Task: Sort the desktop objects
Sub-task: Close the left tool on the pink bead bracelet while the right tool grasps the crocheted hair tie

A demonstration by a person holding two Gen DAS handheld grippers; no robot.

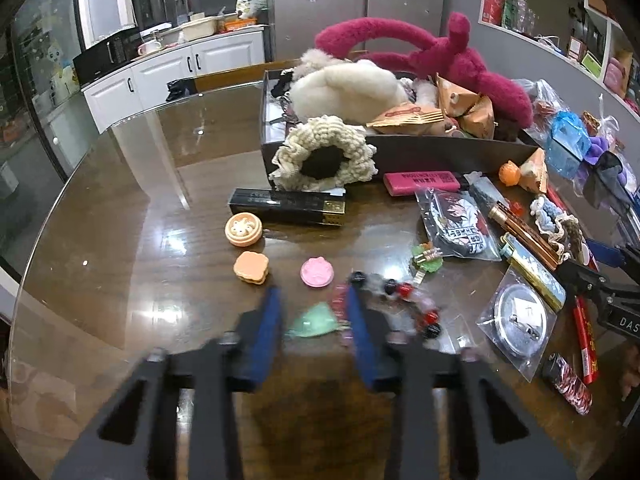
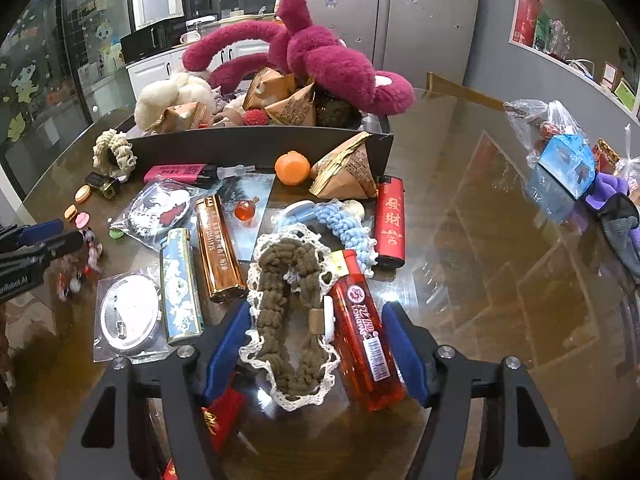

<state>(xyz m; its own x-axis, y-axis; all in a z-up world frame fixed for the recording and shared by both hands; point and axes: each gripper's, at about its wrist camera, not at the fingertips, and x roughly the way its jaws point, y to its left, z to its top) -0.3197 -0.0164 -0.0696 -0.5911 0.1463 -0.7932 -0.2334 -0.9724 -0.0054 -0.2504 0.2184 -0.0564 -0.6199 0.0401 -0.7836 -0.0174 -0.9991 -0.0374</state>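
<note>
plush toys already filled the box (image 1: 400, 152), lighters littered the worktop (image 1: 120, 240) at 3 o'clock; left gripper (image 1: 312, 312) jaws stood around a green piece (image 1: 312, 320), grip unclear, right gripper (image 2: 316, 340) jaws spread.

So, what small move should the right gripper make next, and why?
Probably shift the right gripper slightly left before closing. Both the brown lace-edged scrunchie and the red lighter lie between its fingers, so closing here would likely pinch two different kinds of object together.
</note>
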